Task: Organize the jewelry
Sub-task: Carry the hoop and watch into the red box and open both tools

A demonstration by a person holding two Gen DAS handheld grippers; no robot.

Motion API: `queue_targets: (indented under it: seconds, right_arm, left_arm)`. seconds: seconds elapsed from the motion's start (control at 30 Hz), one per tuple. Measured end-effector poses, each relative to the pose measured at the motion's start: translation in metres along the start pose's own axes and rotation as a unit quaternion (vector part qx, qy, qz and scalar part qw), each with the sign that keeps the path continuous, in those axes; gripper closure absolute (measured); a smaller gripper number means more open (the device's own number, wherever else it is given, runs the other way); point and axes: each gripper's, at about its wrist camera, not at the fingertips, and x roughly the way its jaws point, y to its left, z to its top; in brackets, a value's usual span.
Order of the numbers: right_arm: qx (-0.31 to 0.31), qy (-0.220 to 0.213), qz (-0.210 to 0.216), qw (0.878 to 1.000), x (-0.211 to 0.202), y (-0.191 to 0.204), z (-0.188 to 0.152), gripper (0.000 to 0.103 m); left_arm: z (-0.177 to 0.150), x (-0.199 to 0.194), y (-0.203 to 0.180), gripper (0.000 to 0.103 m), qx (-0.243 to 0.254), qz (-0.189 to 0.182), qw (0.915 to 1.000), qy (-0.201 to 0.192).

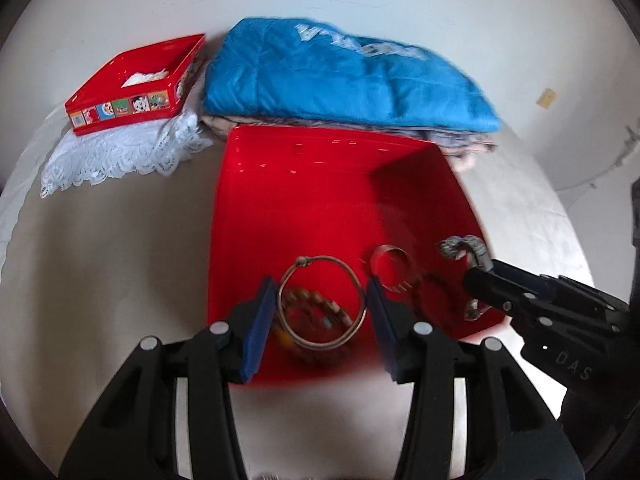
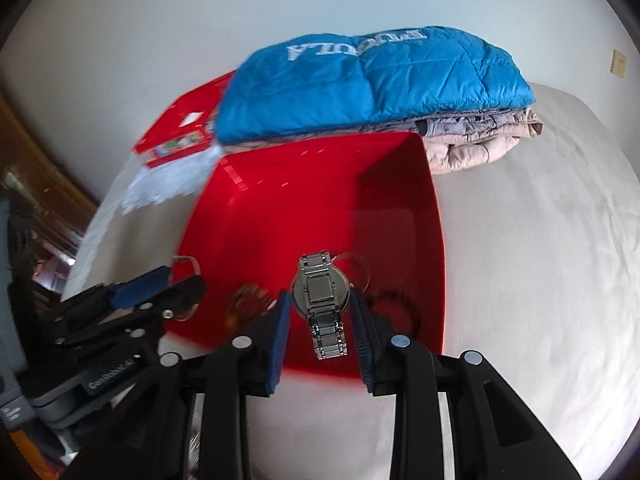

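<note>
**Kid:** What is in your left claw [image 1: 320, 316]?

**Me:** A big round bangle [image 1: 322, 302]. It is a thin metal ring with a little knob on top. My two blue ribbed pads squeeze it from both sides, so I am grasping it. It hangs over the near end of the red tray [image 1: 304, 200].

**Kid:** And your right claw [image 2: 320, 320]?

**Me:** That one is clenched on a watch [image 2: 321, 300]. It is shiny silver, with a round body and a band made of small metal links. The band hangs down toward me between the pads. It is over the near part of the tray too.

**Kid:** What is the tray like?

**Me:** It is smooth, glossy red plastic, square, with sloped walls. Down inside lie a beaded bracelet [image 1: 316, 312], right under my bangle, a wide silver cuff [image 1: 390, 270] a bit to the right, and a dark beaded ring [image 1: 434, 296] near that. They are blurry.

**Kid:** What is far away?

**Me:** A puffy blue quilted jacket [image 2: 372, 84], folded on some beige padded clothes [image 2: 476, 140], just past the tray. To the far left is a small red tin box [image 1: 138, 84] with cartoon pictures, sitting on white lace [image 1: 120, 156]. Everything rests on a soft white sheet [image 2: 540, 260].
</note>
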Motion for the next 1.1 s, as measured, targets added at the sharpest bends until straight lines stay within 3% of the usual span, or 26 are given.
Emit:
queue_targets:
  seconds: [0.37,0.47,0.53,0.83,0.97,1.1]
  right_arm:
    - [-0.020,0.022,-0.025,0.999,0.057,-0.008,0.015,0.072]
    - [-0.035,0.014,-0.035,0.999,0.056,-0.003,0.013,0.068]
    - [-0.039,0.005,-0.040,0.998,0.051,0.000,0.013,0.064]
    - [-0.036,-0.024,-0.007,0.999,0.006,0.002,0.004,0.064]
    - [-0.040,-0.034,0.018,0.998,-0.024,0.002,-0.015,0.064]
    - [-0.049,-0.037,0.035,0.997,-0.046,0.001,-0.041,0.064]
  left_arm:
    - [0.021,0.061,0.012,0.057,-0.003,0.013,0.9993,0.035]
    - [0.020,0.065,0.011,0.046,0.001,0.015,0.9992,0.037]
    - [0.019,0.065,0.011,0.045,0.003,0.013,0.9992,0.037]
    - [0.008,0.007,0.012,0.045,0.010,0.003,0.9999,-0.009]
    - [-0.016,-0.035,0.015,0.039,0.021,0.006,0.9991,-0.036]
    - [-0.048,-0.060,0.026,0.038,0.021,0.010,0.9992,-0.032]
